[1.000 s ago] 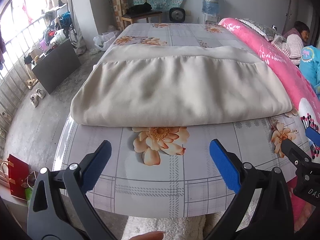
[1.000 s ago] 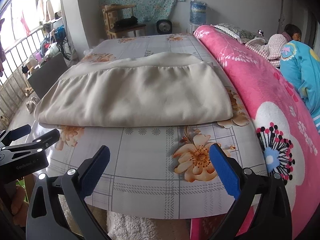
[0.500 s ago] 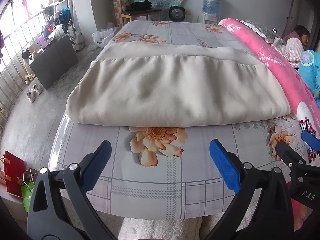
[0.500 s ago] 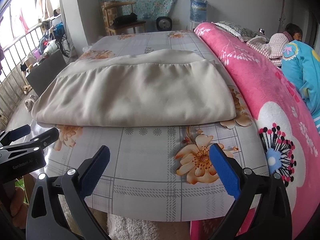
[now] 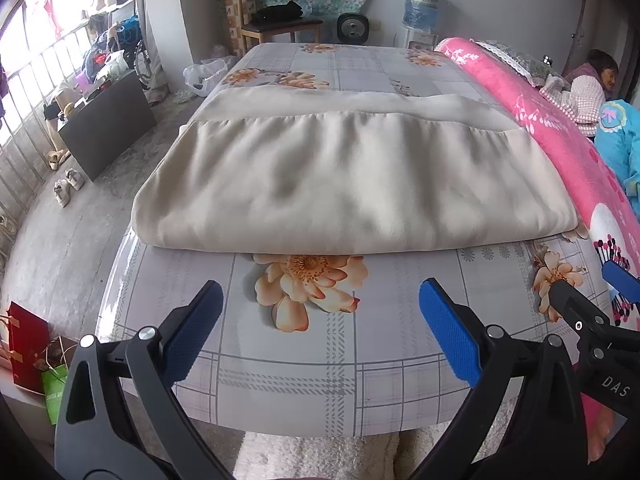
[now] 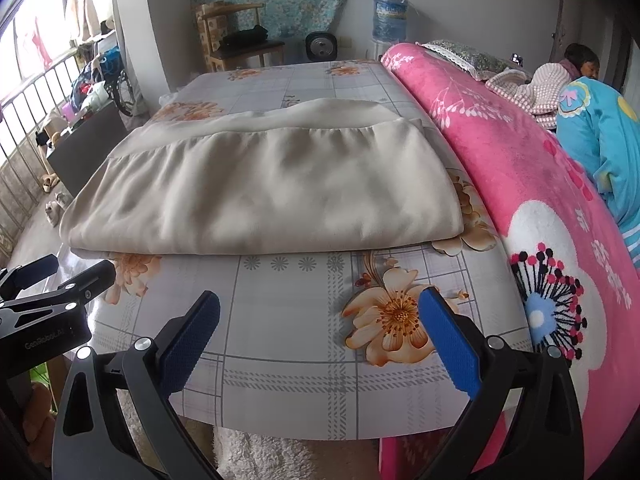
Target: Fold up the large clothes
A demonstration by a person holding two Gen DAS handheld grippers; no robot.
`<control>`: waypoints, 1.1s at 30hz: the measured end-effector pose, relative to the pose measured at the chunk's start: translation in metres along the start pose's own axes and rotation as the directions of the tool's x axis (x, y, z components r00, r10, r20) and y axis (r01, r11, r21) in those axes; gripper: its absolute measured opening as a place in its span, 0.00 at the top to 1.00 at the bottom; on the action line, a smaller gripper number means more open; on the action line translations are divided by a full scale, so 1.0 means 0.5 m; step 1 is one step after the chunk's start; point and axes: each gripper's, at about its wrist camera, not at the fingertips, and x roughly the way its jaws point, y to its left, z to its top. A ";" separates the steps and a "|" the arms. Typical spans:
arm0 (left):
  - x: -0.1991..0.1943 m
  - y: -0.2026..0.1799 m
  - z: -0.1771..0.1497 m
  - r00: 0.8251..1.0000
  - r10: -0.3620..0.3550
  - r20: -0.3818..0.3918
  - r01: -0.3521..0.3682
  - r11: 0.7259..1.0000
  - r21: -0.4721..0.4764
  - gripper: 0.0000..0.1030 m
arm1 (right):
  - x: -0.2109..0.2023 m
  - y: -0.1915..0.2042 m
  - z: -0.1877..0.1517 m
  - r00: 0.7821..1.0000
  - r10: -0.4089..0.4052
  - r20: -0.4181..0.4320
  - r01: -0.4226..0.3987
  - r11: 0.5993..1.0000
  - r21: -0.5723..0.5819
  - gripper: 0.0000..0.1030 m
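Cloth first: the big beige garment [image 5: 352, 184] is lying folded into a wide, flat rectangle on the flower-print table cover [image 5: 320, 360], with a gathered seam running across it toward the far side and a plainer band beyond that. From the right wrist cam the same garment [image 6: 272, 200] sits closer to the pink blanket [image 6: 520, 184], its right corner just beside the blanket's edge.

My left gripper [image 5: 320, 332] is hanging over the near edge of the table, fingers wide apart, nothing between the blue pads [image 5: 448, 336]. It's short of the cloth, with a peach flower print sitting between the tips and the folded edge. Right gripper [image 6: 320, 336] is the same deal: fingers spread, empty, above the near table edge, well short of the garment. I can see each gripper poking into the other's view too, so they're side by side.

Background stuff: wooden chair [image 5: 276, 20] and a water jug [image 5: 420, 4] by the far wall, shoes [image 5: 68, 186] on the floor at left, and a person [image 6: 576, 68] lying past the pink blanket on the right.
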 end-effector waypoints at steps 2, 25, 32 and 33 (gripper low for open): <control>-0.001 0.003 0.001 1.000 0.001 0.002 -0.001 1.000 -0.008 0.08 | -0.002 -0.001 0.001 1.000 0.000 0.004 0.000 1.000 0.007 0.06; 0.006 0.012 0.003 1.000 0.001 -0.017 -0.002 0.999 -0.032 0.08 | 0.006 0.015 0.005 1.000 -0.012 -0.003 0.012 1.000 -0.008 0.06; 0.009 0.014 0.003 1.000 0.001 -0.020 -0.002 0.999 -0.038 0.08 | 0.006 0.015 0.006 1.000 -0.012 -0.003 0.012 1.000 -0.010 0.06; 0.009 0.013 0.003 1.000 0.000 -0.019 -0.001 0.999 -0.037 0.08 | 0.006 0.015 0.006 1.000 -0.013 -0.003 0.013 1.000 -0.008 0.06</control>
